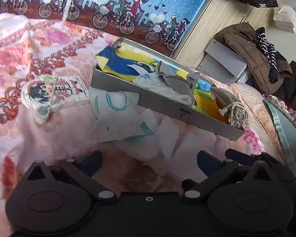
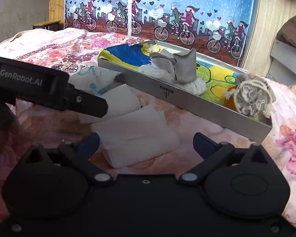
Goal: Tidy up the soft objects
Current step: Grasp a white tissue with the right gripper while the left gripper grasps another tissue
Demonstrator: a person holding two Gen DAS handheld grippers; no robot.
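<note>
Right wrist view: both hand-held grippers hang open over soft goods on a floral bed.

Jaws of the right hand-held gripper point(image 2: 146, 142) stand wide, empty, with a folded white cloth point(image 2: 136, 138) on the bedspread point(image 2: 49, 49) between and just ahead of them. Beyond it lies a grey tray point(image 2: 187, 102) holding a grey cloth point(image 2: 184, 67) and a drawstring pouch point(image 2: 250, 98). Left hand-held gripper point(image 1: 150, 160), likewise spread, holds nothing; a printed cloth point(image 1: 116, 114) lies just ahead.

Soft, even daylight, slight overall blur, strong fisheye bending at the edges.
</note>
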